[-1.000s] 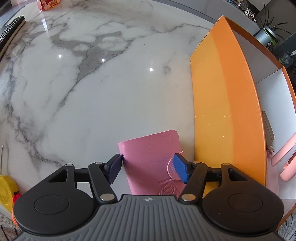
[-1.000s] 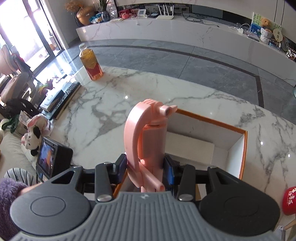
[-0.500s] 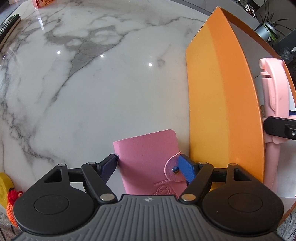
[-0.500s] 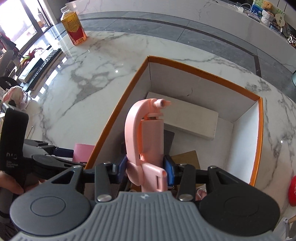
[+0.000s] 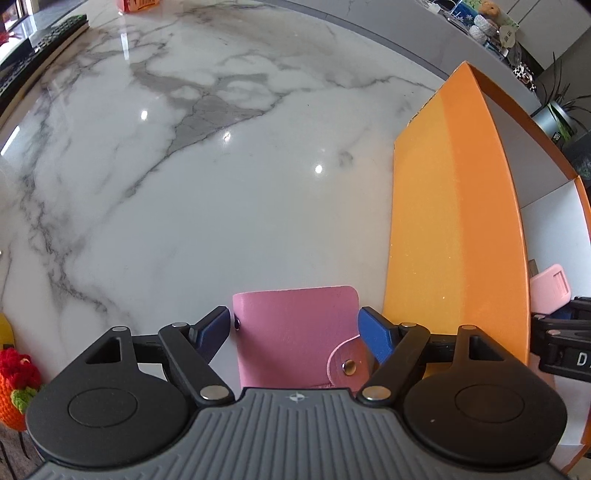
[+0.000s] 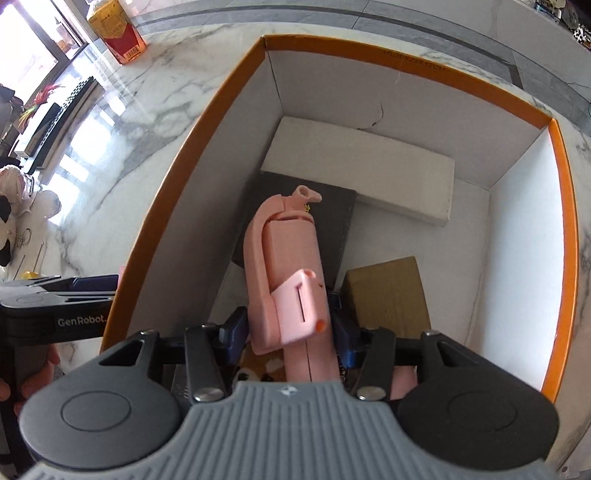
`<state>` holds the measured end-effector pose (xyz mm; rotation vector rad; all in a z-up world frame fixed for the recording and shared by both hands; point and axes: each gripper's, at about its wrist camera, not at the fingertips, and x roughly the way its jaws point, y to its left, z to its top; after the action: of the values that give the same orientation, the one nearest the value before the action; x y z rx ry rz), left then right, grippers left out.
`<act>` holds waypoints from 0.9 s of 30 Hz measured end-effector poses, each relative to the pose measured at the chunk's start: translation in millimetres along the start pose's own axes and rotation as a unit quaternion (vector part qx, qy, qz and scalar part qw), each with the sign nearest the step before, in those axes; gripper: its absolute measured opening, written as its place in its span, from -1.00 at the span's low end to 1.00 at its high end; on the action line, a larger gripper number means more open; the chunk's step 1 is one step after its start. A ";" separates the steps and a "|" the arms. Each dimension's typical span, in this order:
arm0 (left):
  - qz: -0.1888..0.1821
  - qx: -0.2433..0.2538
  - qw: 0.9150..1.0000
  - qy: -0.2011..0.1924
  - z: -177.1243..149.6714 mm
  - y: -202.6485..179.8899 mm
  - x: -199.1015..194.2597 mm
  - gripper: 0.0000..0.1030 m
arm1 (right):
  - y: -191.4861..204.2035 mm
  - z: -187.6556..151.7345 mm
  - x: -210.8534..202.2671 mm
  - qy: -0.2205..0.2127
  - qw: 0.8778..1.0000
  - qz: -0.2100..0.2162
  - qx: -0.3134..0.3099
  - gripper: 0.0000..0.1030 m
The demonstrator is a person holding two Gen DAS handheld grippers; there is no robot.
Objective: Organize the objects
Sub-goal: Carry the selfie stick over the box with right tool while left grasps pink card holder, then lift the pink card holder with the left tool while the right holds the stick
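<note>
A pink card wallet [image 5: 295, 325] with a snap flap lies on the marble table, just left of the orange box [image 5: 454, 221]. My left gripper [image 5: 297, 326] is open, its blue fingers either side of the wallet, close to its edges. My right gripper [image 6: 290, 328] is shut on a pink selfie-stick holder [image 6: 286, 254] and holds it inside the orange box [image 6: 207, 155], above a black book [image 6: 332, 206]. The holder's tip also shows in the left wrist view [image 5: 550, 288].
The box holds a white block [image 6: 362, 173], a brown carton [image 6: 388, 291] and a small plush item under my fingers. A bottle of orange drink [image 6: 118, 33] stands far left. A keyboard [image 5: 33, 55] and a knitted toy [image 5: 14, 380] lie at the table's edges.
My right gripper has carried the pink holder from above the box rim down into the box. My left gripper has stayed around the wallet, shifting slightly.
</note>
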<state>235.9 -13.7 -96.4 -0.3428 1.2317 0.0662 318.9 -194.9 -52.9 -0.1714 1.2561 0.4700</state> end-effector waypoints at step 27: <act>-0.186 0.089 0.975 0.080 -15.4 48.0 1.6 0.06 | -4.6 -7.9 -41.9 -0.047 0.998 0.036 0.019 -0.11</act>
<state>211.1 27.1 -112.9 -0.4233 1.3026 -0.3986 304.4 -212.4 -16.6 -0.0714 1.1817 0.5096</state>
